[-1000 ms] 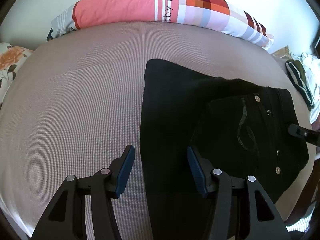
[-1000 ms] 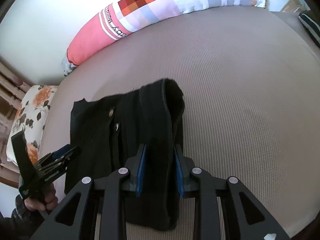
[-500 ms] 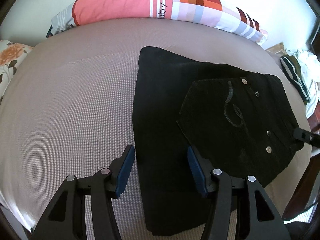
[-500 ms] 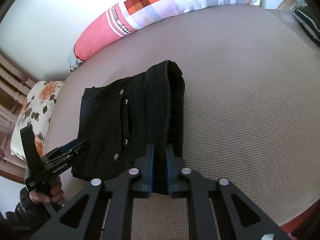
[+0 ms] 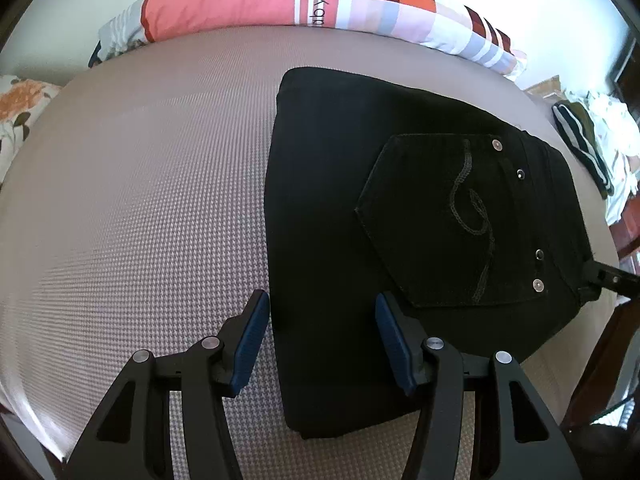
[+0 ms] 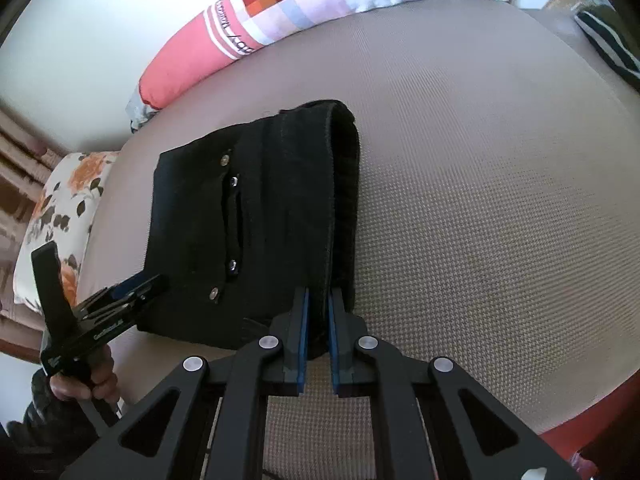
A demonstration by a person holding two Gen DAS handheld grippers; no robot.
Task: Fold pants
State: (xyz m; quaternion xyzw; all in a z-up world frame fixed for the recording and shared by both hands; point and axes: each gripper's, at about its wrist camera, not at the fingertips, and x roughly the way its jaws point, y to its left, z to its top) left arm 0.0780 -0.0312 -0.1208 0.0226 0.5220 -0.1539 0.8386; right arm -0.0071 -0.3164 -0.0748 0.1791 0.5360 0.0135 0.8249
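Observation:
The black pants (image 5: 400,220) lie folded into a compact rectangle on the taupe mattress (image 5: 140,200), back pocket with rivets facing up. My left gripper (image 5: 320,320) is open and empty, its blue pads straddling the folded stack's near left corner, just above it. My right gripper (image 6: 318,312) is shut on the waistband edge of the pants (image 6: 256,220) at the stack's near corner. The right gripper's tip also shows in the left wrist view (image 5: 600,280) at the pants' right edge. The left gripper shows in the right wrist view (image 6: 116,304), held by a hand.
A long pink and plaid pillow (image 5: 320,4) lies along the far edge of the mattress. A floral pillow (image 6: 60,216) sits at one side. A pile of striped and white clothes (image 5: 592,140) lies beyond the mattress on the right. The mattress edge is close in front.
The pants have been lowered and now lie flatter and squarer on the mattress. My right gripper closed tighter on the waistband edge. My left gripper stayed open and drew slightly back.

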